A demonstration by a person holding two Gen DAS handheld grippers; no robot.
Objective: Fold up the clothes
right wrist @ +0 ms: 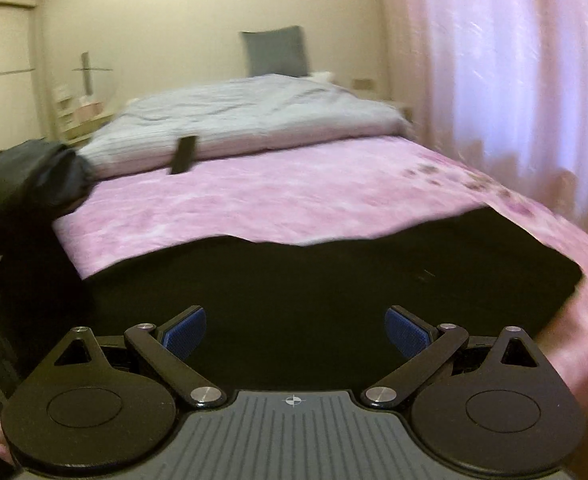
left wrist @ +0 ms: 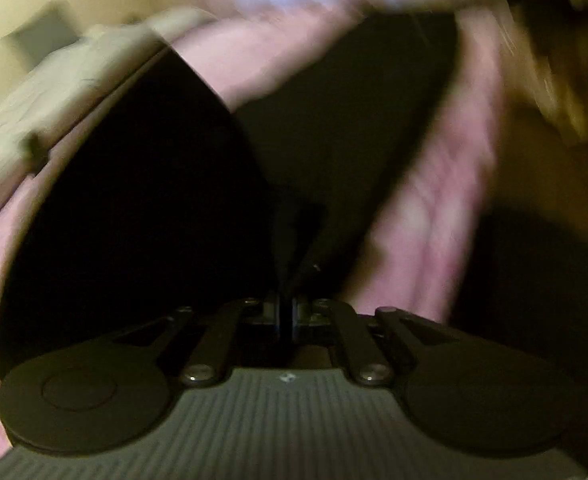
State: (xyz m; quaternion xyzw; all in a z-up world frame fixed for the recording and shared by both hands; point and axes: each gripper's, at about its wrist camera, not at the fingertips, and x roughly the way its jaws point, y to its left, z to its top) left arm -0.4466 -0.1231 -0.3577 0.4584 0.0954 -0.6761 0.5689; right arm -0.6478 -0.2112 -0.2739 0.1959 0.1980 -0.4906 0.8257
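Our left gripper (left wrist: pixel 286 280) is clamped on the black garment (left wrist: pixel 134 216); our right gripper (right wrist: pixel 295 332) gapes above it on the pink bedspread (right wrist: pixel 254 196).

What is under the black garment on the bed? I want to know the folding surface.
The black garment lies on a pink blanket that shows around its far and right edges. Whatever lies directly beneath the garment is covered.

Left view motion-blurred, black garment (right wrist: pixel 333 280) edge-cropped

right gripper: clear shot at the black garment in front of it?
Probably yes. The right gripper has its jaws wide open over the flat black garment on the pink bedspread; nothing lies between them.
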